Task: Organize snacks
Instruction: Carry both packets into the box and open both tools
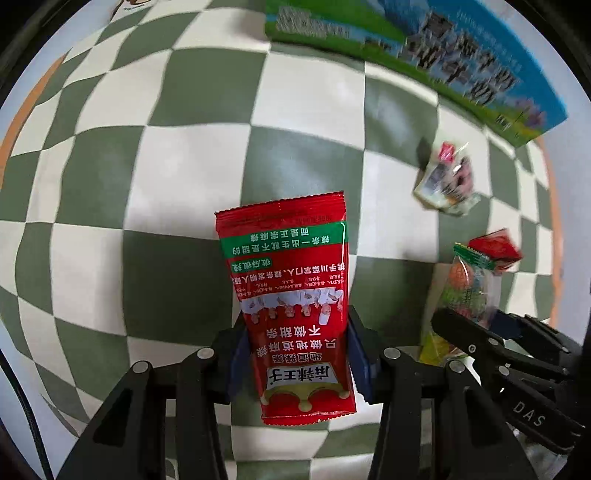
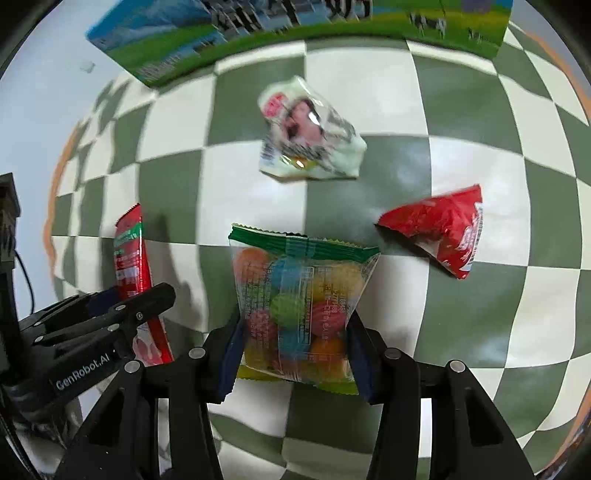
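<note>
**Left wrist view: both tools loaded, two packets lifted off the cloth**

Left wrist view, nearest first: the left tool [image 1: 295, 354] is clamped on a red spicy-strip packet [image 1: 288, 280], pads pressing its two long edges at the lower half. Packet stands upright between the fingers, top seal pointing away, clear of the checkered cloth [image 1: 155, 184] on the tabletop. Flat and stiff-looking foil; judged light, and likely slick, so an edge grip low on the body should keep it from swinging.

Right wrist view, nearest first: the right tool [image 2: 295, 350] is closed on a clear candy bag [image 2: 299, 295] with a green top seal, pads at its two sides around the lower half. Contents are round coloured sweets; bag judged soft and lumpy, heavier than the foil packet. The film may crumple or slip if squeezed only at the seal, so holding across the filled body seems the safer choice.

Further out on the cloth: a red triangular packet [image 2: 443, 232] to the right, lying flat, and a crumpled white wrapper [image 2: 310, 136] beyond the candy bag, well apart from each other. Both untouched.

Farthest: a blue-and-green carton [image 2: 295, 33] along the far edge of the cloth. Judged the likely place for the snacks, though its opening is not visible.
</note>
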`<state>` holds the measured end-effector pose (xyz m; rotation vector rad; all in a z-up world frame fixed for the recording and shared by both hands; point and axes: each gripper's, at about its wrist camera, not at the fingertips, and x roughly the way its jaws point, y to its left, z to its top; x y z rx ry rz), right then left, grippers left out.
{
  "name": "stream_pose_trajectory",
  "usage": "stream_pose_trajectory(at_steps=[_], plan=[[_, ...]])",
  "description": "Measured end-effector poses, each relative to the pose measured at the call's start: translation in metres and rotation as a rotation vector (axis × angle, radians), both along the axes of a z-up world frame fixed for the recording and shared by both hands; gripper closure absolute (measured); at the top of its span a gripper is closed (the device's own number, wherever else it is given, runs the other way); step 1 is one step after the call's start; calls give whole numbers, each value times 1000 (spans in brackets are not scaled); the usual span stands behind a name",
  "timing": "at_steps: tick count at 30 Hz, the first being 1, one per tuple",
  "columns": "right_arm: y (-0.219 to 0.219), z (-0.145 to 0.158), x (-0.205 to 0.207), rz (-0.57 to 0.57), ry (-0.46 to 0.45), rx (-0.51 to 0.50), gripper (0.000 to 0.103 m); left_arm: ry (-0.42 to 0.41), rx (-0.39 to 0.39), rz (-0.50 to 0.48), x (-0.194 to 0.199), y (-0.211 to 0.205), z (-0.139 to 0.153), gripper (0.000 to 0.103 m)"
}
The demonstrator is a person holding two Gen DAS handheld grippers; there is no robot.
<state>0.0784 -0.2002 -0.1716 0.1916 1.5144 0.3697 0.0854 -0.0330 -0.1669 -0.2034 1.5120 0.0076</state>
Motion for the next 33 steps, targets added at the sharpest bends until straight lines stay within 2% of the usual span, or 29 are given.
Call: stream_pose_trajectory(at_steps=[3,7,12,17,21,23,24,28,30,33], plan=[[-4,22,3,-5,-24,53,50,-23,-53,23,2,6,24,60],[-15,62,14,-17,-71,120,50,-97,-102,30,17,10,70,60],[-39,126,53,-46,-150,181,50,-215,-180,-14,69,9,136,60],[-64,171,114,-87,-238,183,50,-278,-161,-104,158,-11,169,59],[-77,193,173,-79,-302,108,50,-277,-41,-174,224,-27,168,59],[-77,197,210,-59,-313,57,50,-239,36,-201,259,-26,157,59],[-74,195,222,-50,-308,40,50,-221,48,-201,268,-23,151,59],[-69,167,276,-26,-236,-26,50,-91,99,-194,310,-13,107,59],[-66,152,292,-12,-197,-45,50,-47,133,-192,320,-8,88,59],[-59,126,308,3,-145,-69,50,1,134,-176,327,1,66,57]])
